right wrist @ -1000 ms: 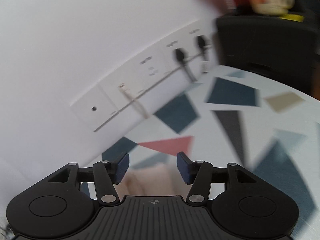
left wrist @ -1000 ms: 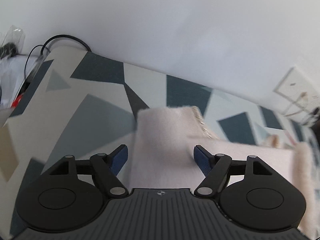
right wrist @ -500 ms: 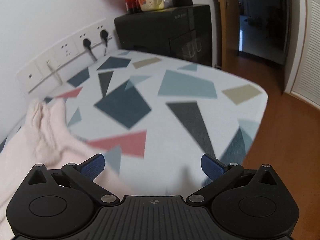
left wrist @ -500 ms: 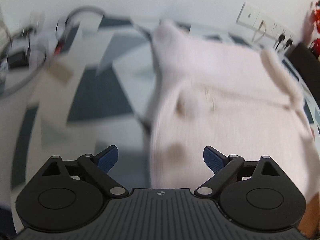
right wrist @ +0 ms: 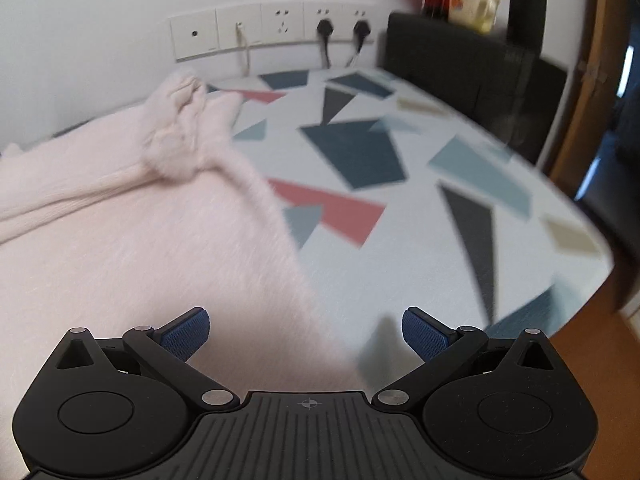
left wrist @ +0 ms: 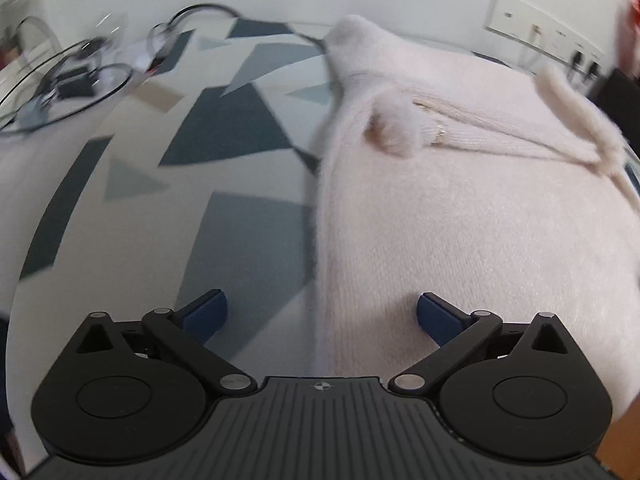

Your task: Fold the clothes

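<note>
A pale pink fuzzy sweater (left wrist: 460, 208) lies flat on the patterned tablecloth (left wrist: 224, 128), with its sleeves folded across the body. One cuff (left wrist: 392, 132) rests near the sweater's left side. My left gripper (left wrist: 320, 310) hovers over the sweater's left edge, its jaws still opening wide, with the edge below the gap and no pad touching it. In the right wrist view the sweater (right wrist: 140, 248) fills the left half, a bunched cuff (right wrist: 176, 136) lying at its far right corner. My right gripper (right wrist: 306, 326) stands open over the sweater's right edge and grips nothing.
Cables and small gadgets (left wrist: 72, 80) lie at the table's far left. Wall sockets (right wrist: 272, 32) with plugs run along the back wall. A black cabinet (right wrist: 460, 64) carrying a mug (right wrist: 476, 4) stands at the far right. The table's rounded edge (right wrist: 592, 280) drops to wooden floor.
Both grippers have drawn back from the wall side toward the sweater's near part and widened their jaws. The pink cloth that sat between the fingers now lies flat on the table.
</note>
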